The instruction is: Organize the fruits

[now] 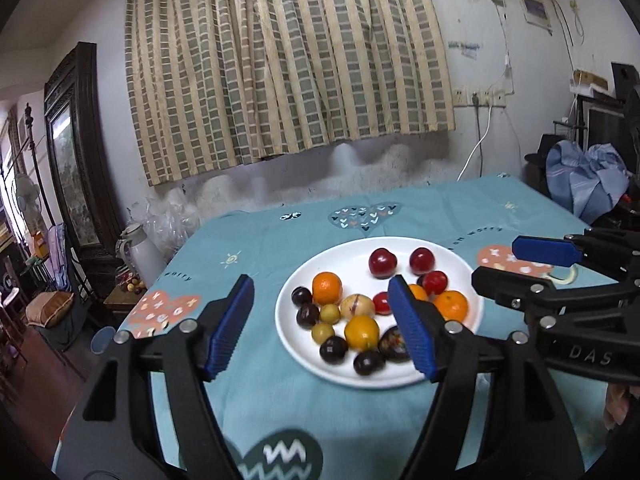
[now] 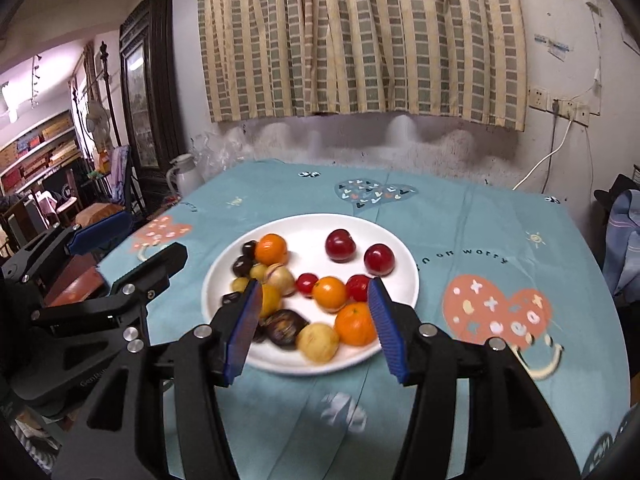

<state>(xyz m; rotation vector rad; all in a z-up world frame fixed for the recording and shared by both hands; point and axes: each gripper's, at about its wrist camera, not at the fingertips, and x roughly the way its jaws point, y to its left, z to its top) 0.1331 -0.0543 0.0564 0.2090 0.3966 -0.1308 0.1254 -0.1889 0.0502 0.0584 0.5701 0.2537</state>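
We hold our left gripper (image 1: 320,324) and right gripper (image 2: 314,330) spread wide and empty. The fruits (image 2: 304,284) sit together on the white plate (image 2: 404,264), mid-table, so we can pick one.

Both grippers, left gripper (image 1: 320,324) and right gripper (image 2: 314,328), are showing black plastic arms with cut-out slots, round silver screws at the pivots, ribbed blue pads (image 1: 230,328) on the fingers, and pale raised lettering moulded into the black bodies.
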